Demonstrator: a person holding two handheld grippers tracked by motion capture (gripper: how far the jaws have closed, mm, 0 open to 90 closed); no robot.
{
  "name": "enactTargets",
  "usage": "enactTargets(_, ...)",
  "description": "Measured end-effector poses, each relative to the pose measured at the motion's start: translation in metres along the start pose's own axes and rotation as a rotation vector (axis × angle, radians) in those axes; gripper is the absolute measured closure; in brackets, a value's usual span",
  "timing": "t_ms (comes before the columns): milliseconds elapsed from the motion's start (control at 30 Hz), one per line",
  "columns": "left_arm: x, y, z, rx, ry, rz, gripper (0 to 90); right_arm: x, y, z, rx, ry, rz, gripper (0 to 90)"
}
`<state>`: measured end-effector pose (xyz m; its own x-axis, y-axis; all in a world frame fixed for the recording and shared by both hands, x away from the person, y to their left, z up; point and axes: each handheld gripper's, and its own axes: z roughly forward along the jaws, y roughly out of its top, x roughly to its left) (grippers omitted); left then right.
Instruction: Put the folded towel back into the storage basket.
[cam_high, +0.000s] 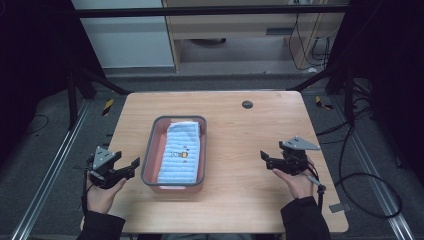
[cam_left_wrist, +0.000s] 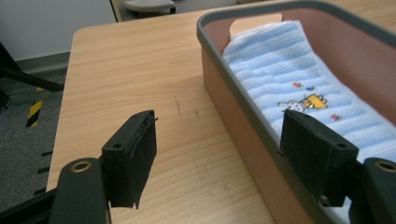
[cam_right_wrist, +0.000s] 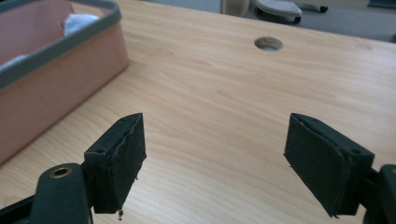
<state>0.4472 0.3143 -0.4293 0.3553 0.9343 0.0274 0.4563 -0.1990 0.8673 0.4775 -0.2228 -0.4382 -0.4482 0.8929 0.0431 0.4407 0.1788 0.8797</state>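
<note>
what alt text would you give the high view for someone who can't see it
A folded blue towel lies in a pink bin at the middle of a wooden table. A person holds an open hand-held gripper on each side, the left hand-held gripper and right hand-held gripper both empty and apart from the bin.

I find no legible text, brand, number or label in any view. The only marking on the work items is a small embroidered motif on the light blue towel lying in the bin, right of centre in the left gripper view; it is a picture in yellow, white and orange, not lettering. At left and right of the high view I see yellow-and-black hazard stripes on the floor.
</note>
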Motion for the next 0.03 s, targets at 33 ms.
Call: enactTargets(33, 0.0, 0.0, 0.0, 0.0, 0.0, 0.0, 26.3, -0.0032, -0.0037, -0.002, -0.002, -0.006, 0.002, 21.0)
